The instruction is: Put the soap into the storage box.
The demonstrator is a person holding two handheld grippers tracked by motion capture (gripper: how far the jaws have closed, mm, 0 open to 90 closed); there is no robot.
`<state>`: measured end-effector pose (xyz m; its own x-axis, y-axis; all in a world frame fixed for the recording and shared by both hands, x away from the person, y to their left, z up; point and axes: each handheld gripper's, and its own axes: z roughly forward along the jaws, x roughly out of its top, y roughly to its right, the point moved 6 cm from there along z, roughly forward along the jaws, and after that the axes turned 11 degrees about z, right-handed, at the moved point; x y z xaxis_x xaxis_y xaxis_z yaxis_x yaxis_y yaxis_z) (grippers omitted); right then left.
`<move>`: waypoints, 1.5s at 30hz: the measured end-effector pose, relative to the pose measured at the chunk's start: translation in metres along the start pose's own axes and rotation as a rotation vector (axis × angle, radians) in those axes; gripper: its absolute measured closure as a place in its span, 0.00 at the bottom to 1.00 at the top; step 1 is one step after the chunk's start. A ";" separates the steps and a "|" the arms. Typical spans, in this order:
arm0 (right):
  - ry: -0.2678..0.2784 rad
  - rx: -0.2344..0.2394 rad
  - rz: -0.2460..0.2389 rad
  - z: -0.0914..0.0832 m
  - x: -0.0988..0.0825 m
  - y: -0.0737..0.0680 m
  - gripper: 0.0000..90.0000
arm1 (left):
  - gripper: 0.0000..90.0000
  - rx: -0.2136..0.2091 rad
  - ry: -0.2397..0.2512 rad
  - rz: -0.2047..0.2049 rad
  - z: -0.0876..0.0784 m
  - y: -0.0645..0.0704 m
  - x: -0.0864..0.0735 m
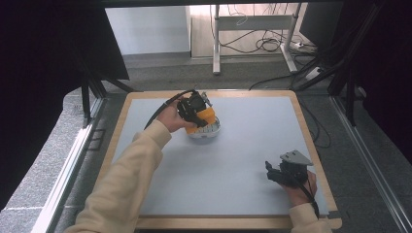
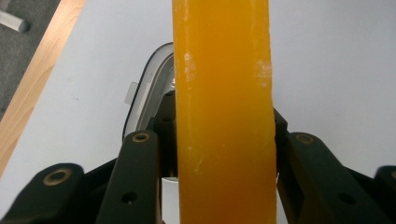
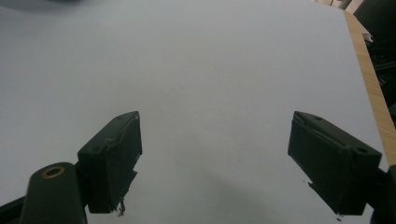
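Two hand-held tongs work over a pale grey counter (image 1: 233,160) with a wooden rim. Toward the far left corner, the left tongs (image 1: 203,116) pinch a yellow-orange block (image 2: 224,116), likely a sponge, squeezed between both jaws and held just above a white oval dish (image 1: 206,132), apparently to lower it in or lift it clear. Near the right edge, toward the near corner, the right tongs (image 3: 215,163) rest with jaws spread and nothing between them, seemingly waiting well apart from the dish.

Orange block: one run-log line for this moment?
left hand-held gripper: shut on orange block | block: above white container | right hand-held gripper: open, nothing between jaws
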<state>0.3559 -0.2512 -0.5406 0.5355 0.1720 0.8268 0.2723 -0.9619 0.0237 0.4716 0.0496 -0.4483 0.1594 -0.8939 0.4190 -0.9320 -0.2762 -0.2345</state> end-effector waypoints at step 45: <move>-0.002 -0.004 0.010 -0.001 -0.001 0.004 0.20 | 0.68 -0.106 -0.075 0.098 0.050 -0.027 0.008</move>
<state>0.3557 -0.2551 -0.5408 0.5395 0.1627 0.8261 0.2635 -0.9645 0.0179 0.5147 0.0324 -0.4829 0.0863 -0.9398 0.3307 -0.9728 -0.1512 -0.1758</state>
